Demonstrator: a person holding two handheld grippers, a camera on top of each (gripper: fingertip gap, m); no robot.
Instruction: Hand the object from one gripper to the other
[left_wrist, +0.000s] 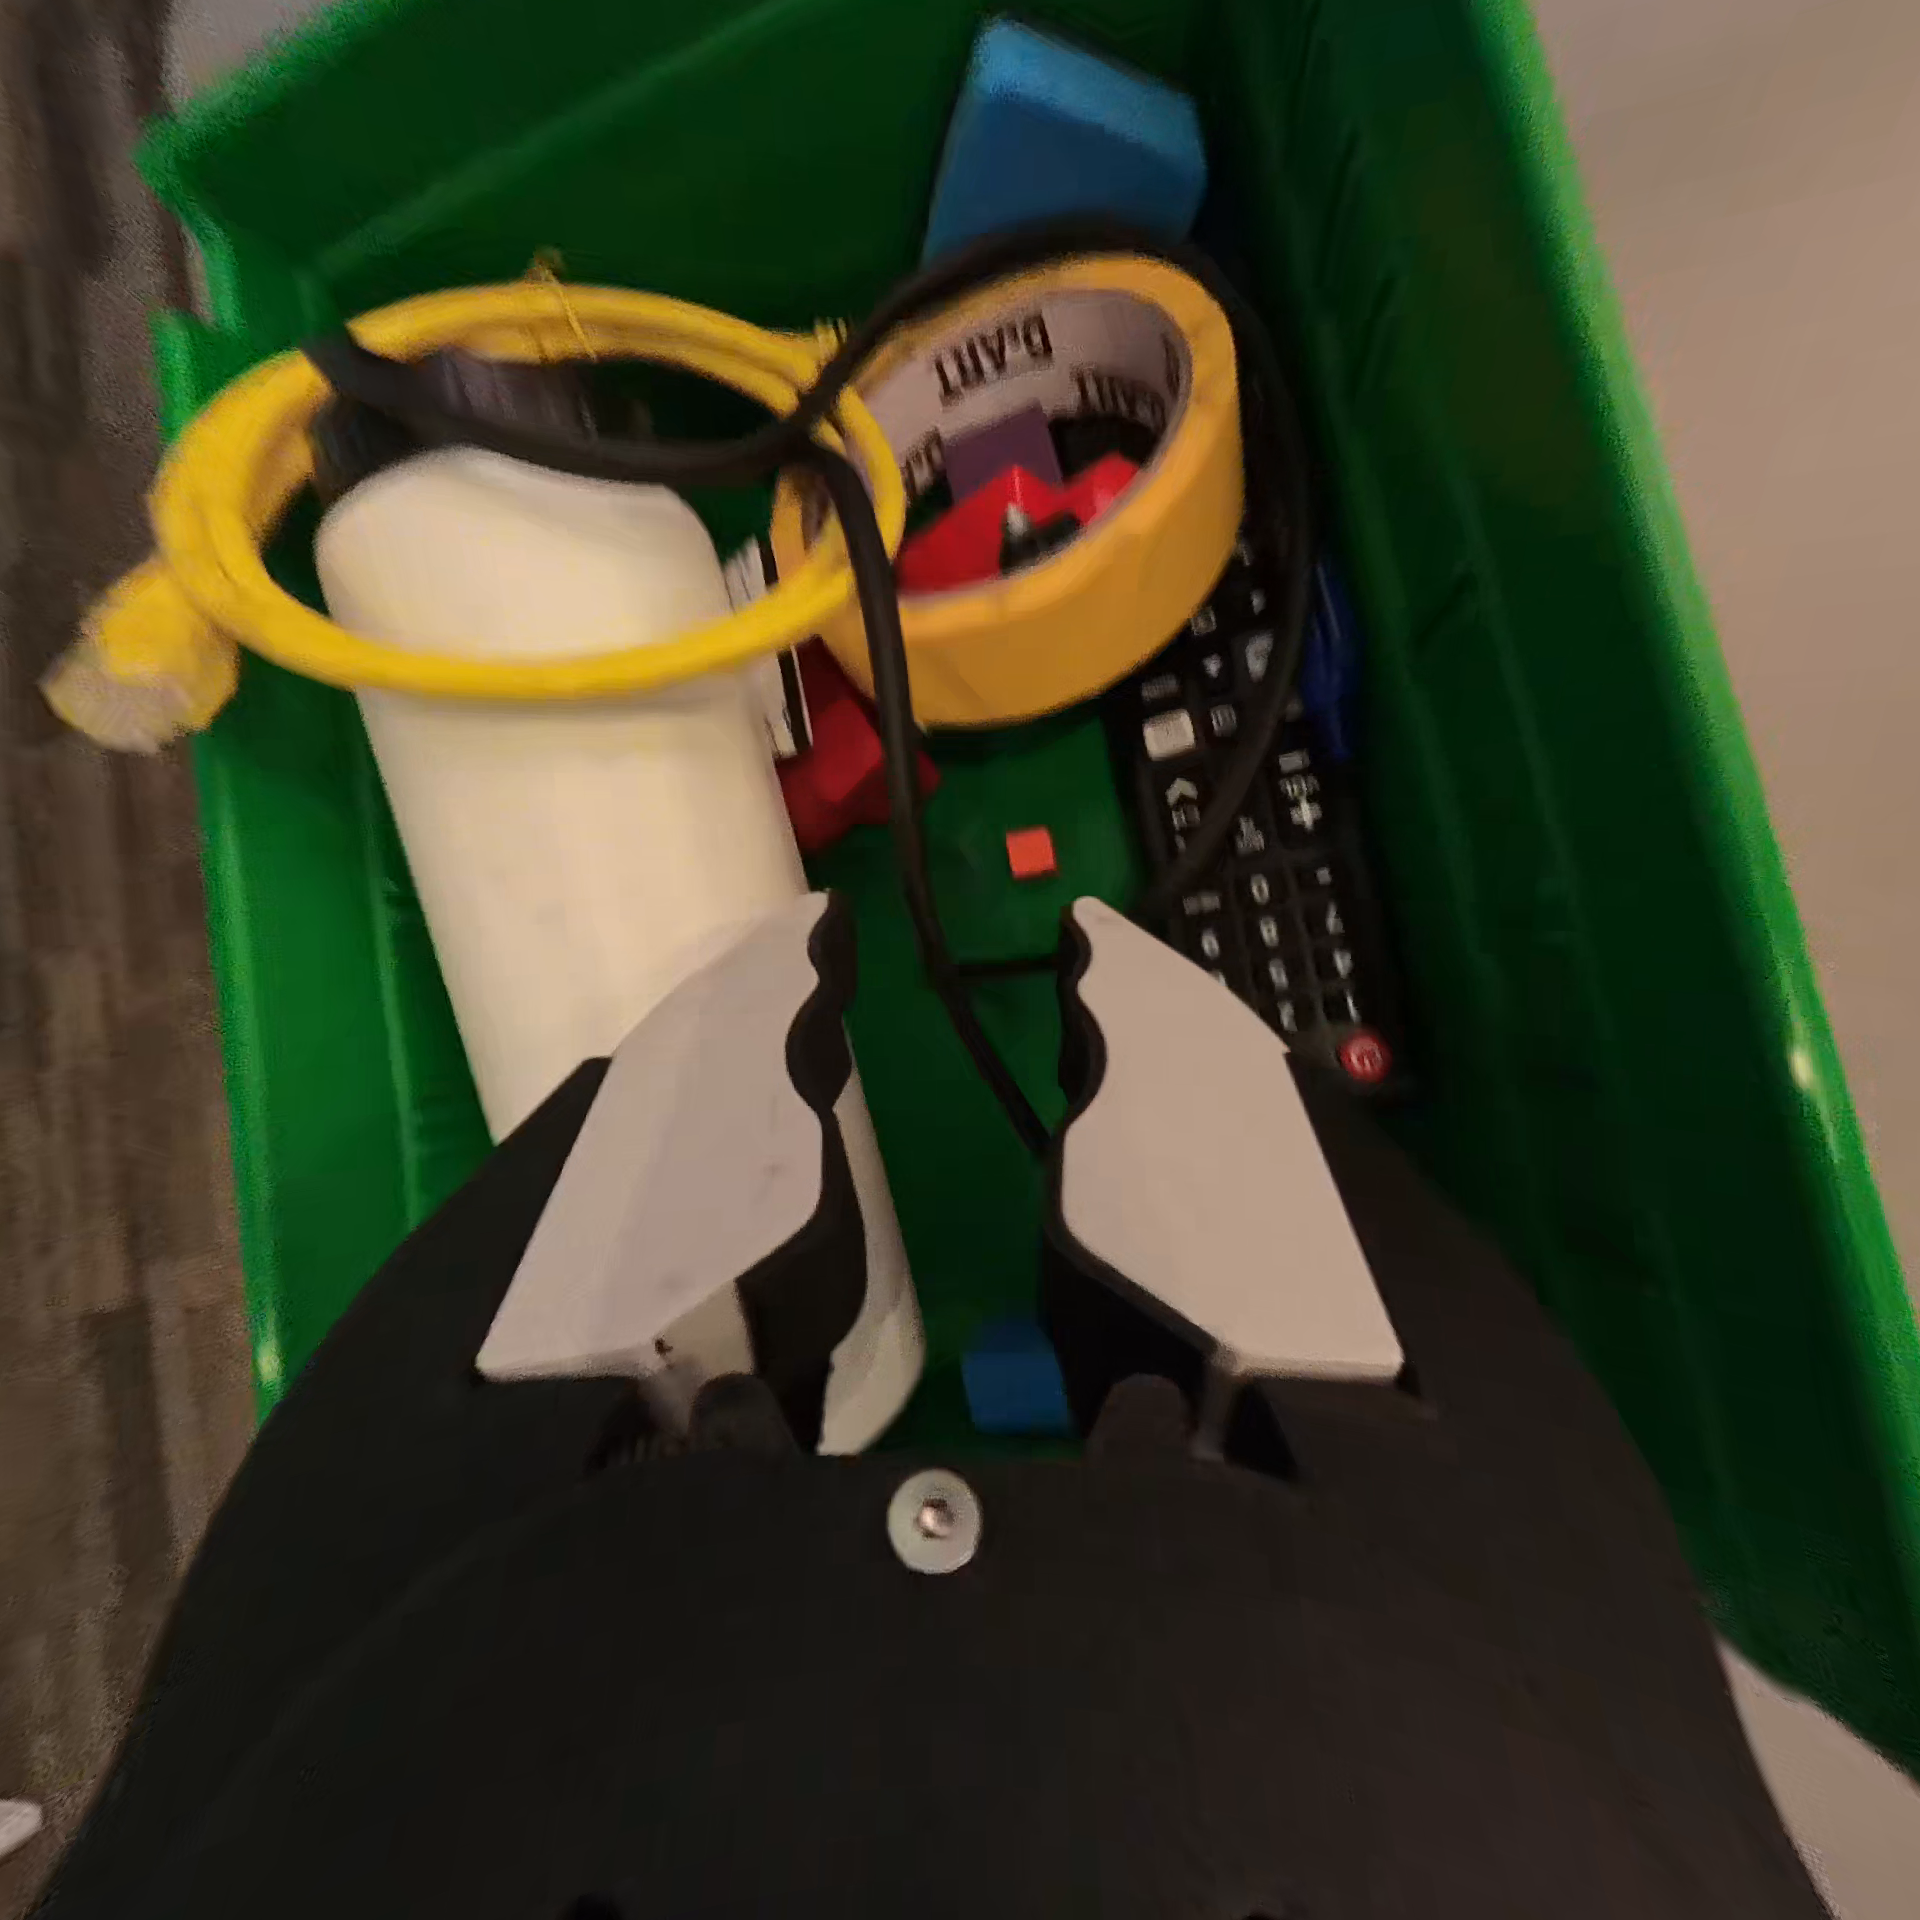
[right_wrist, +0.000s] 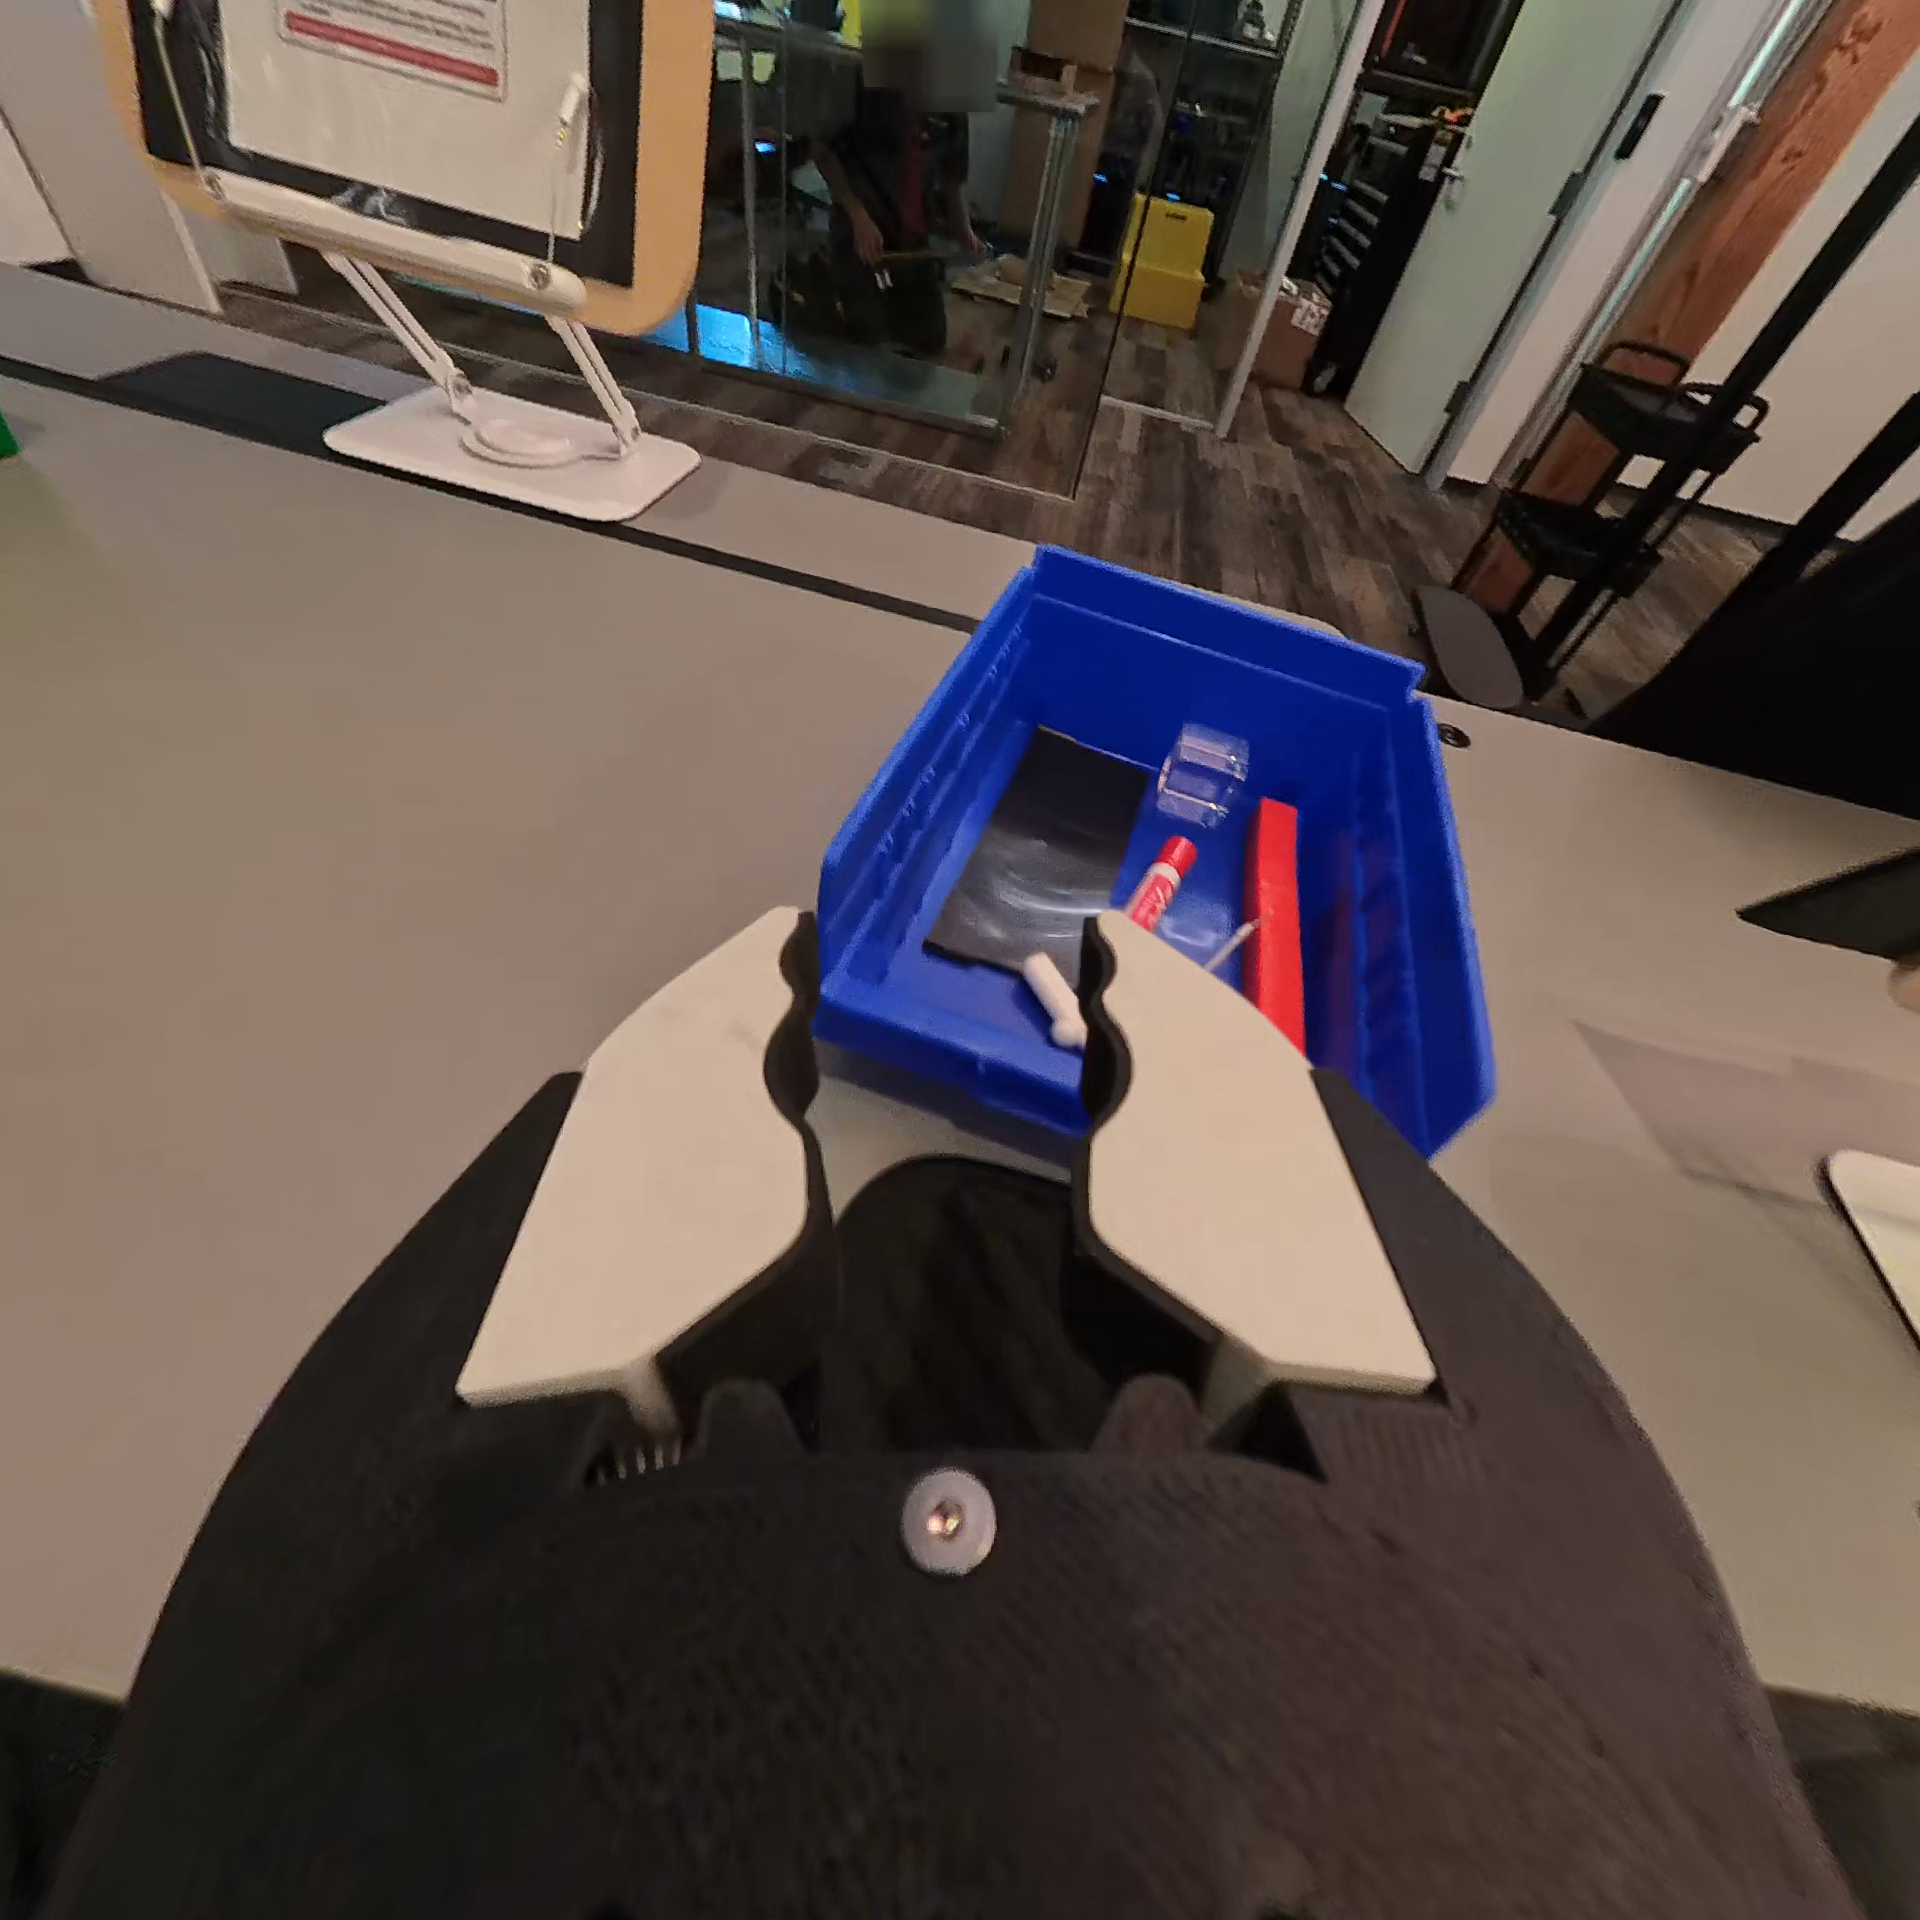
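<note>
My left gripper (left_wrist: 951, 914) is open and empty, its tips low inside a green bin (left_wrist: 1538, 727). Between and beyond the fingers lie a black cable (left_wrist: 894, 727), a small orange-red square (left_wrist: 1031, 853) on the bin floor and a small blue block (left_wrist: 1013, 1377) near the finger bases. A white cylinder (left_wrist: 551, 790) lies just left of the left finger. A yellow tape roll (left_wrist: 1091, 499), a coiled yellow cable (left_wrist: 499, 644) and a black remote (left_wrist: 1247, 862) are there too. My right gripper (right_wrist: 940, 930) is open and empty above the grey table (right_wrist: 364, 779), just short of a blue bin (right_wrist: 1403, 883).
The blue bin holds a dark flat sheet (right_wrist: 1049, 842), a red marker (right_wrist: 1164, 878), a red bar (right_wrist: 1276, 914), a clear box (right_wrist: 1200, 774) and a white stick (right_wrist: 1051, 992). A tablet on a white stand (right_wrist: 499, 436) is at the table's far left. A blue sponge-like block (left_wrist: 1070, 145) leans in the green bin's far end. Some 75 centimetres of space lies between my two pairs of fingers. From the left gripper's tips to the black remote (left_wrist: 1247, 862) is close to 5 centimetres.
</note>
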